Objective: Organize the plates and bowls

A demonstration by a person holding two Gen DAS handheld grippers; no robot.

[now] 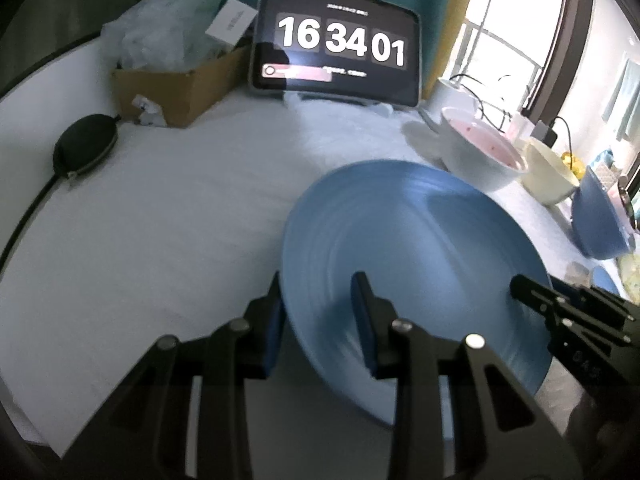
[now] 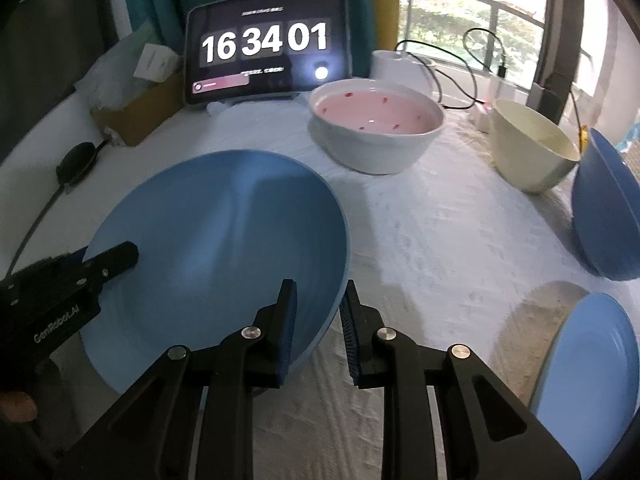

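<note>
So, big blue plate [image 1: 416,264] sits btwn both claws: L claw [image 1: 320,292] & R claw [image 2: 318,300] each straddling rim, clamp unclear.

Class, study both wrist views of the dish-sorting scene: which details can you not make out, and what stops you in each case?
- Large blue plate, left wrist view: near rim hidden behind the left tool.
- Small blue plate, right wrist view: cut off by the frame edge.
- Blue bowl, right wrist view: interior faces away.
- Tablet, both views: small text under the clock digits is too blurred to read.
- Cardboard box, left wrist view: contents masked by plastic wrap.
</note>
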